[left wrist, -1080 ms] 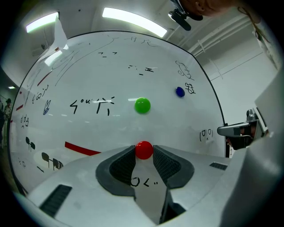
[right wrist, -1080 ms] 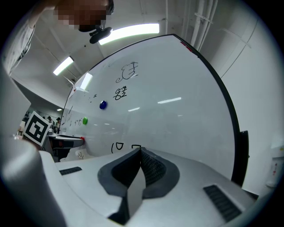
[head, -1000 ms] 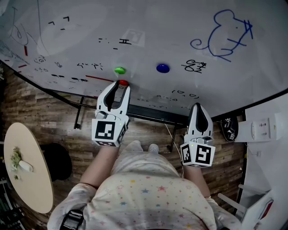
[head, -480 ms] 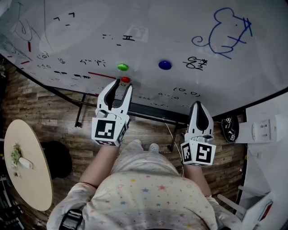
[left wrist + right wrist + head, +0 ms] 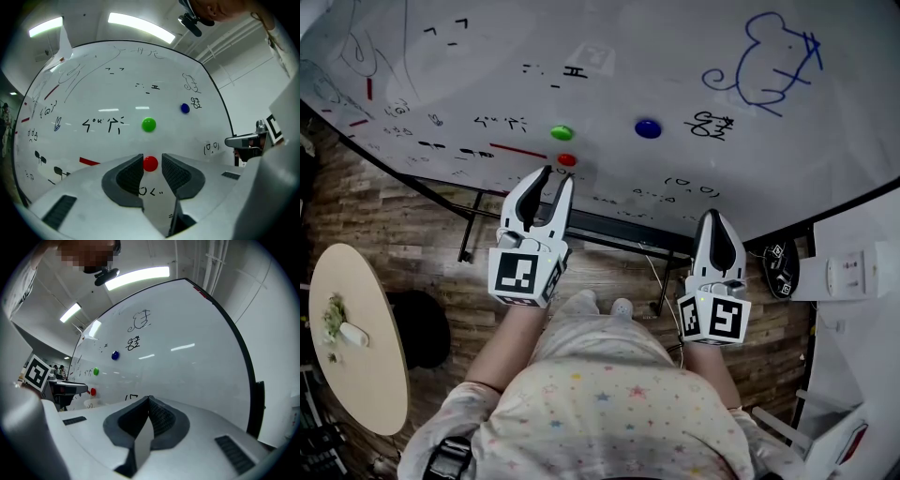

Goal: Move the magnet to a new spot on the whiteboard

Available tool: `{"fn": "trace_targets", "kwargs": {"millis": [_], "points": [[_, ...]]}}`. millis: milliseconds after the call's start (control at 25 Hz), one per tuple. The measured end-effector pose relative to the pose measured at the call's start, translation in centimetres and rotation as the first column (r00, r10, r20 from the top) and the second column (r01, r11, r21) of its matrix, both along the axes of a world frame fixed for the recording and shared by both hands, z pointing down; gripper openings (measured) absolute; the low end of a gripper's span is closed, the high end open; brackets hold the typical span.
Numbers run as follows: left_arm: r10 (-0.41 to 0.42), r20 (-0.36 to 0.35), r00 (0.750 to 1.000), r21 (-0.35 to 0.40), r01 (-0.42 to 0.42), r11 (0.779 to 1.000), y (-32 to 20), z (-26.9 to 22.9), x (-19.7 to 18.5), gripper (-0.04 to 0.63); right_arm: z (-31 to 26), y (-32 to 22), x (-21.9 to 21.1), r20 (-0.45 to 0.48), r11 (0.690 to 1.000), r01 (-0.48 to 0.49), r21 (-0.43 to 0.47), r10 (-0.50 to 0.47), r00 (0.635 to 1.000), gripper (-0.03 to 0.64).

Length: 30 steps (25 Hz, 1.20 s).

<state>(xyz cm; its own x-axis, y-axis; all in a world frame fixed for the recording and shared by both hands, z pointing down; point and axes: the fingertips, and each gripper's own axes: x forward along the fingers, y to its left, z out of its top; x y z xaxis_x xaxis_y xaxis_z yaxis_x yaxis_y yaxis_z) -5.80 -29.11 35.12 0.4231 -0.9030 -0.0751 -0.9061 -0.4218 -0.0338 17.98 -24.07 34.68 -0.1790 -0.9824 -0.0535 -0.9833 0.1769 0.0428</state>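
A red magnet (image 5: 567, 159) sticks to the whiteboard (image 5: 675, 56), low down, under a green magnet (image 5: 562, 133). My left gripper (image 5: 558, 174) points at the board with its jaws apart. In the left gripper view the red magnet (image 5: 150, 163) shows in the gap between the tips of the left gripper (image 5: 152, 156), with a sliver of board on either side. The pads do not press on it. These jaws have just been closing a little. My right gripper (image 5: 715, 217) hangs further right, shut and empty; the right gripper (image 5: 149, 398) has its pads together.
A blue magnet (image 5: 648, 128) sits right of the green one, beside black scribbles and a blue mouse drawing (image 5: 769, 66). Below the board are its dark stand (image 5: 609, 234) and wooden flooring. A round pale table (image 5: 356, 347) stands at the left and white furniture (image 5: 853, 272) at the right.
In the head view the board and its magnets have slid up and to the right. The red magnet, earlier between the left tips, now shows just past them. The right gripper looks unchanged.
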Motion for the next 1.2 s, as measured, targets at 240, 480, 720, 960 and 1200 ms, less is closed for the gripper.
{"fn": "trace_targets", "kwargs": {"millis": [240, 480, 720, 960, 1200], "points": [[0.002, -0.012, 1.0, 0.01, -0.002, 1.0, 1.0, -0.3, -0.3, 0.075, 0.0, 0.4, -0.3, 0.0, 1.0, 0.01, 0.001, -0.01, 1.0, 0.0], [0.005, -0.017, 1.0, 0.008, -0.005, 1.0, 1.7, -0.1, -0.4, 0.037, 0.0, 0.9, -0.8, -0.004, 1.0, 0.024, 0.0, -0.024, 1.0, 0.0], [0.022, -0.023, 1.0, -0.003, -0.022, 1.0, 2.1, 0.2, 0.0, 0.023, 0.0, 1.3, -1.0, -0.014, 0.999, 0.034, 0.002, -0.034, 0.999, 0.0], [0.028, -0.021, 0.999, -0.005, -0.029, 1.0, 2.2, 0.2, 0.4, 0.018, 0.0, 1.5, -0.8, -0.016, 0.999, 0.032, 0.003, -0.032, 0.999, 0.0], [0.033, -0.022, 0.999, -0.004, -0.034, 0.999, 2.3, 0.2, 0.5, 0.014, 0.1, 1.5, -0.9, -0.014, 0.999, 0.034, 0.001, -0.034, 0.999, 0.0]]}}
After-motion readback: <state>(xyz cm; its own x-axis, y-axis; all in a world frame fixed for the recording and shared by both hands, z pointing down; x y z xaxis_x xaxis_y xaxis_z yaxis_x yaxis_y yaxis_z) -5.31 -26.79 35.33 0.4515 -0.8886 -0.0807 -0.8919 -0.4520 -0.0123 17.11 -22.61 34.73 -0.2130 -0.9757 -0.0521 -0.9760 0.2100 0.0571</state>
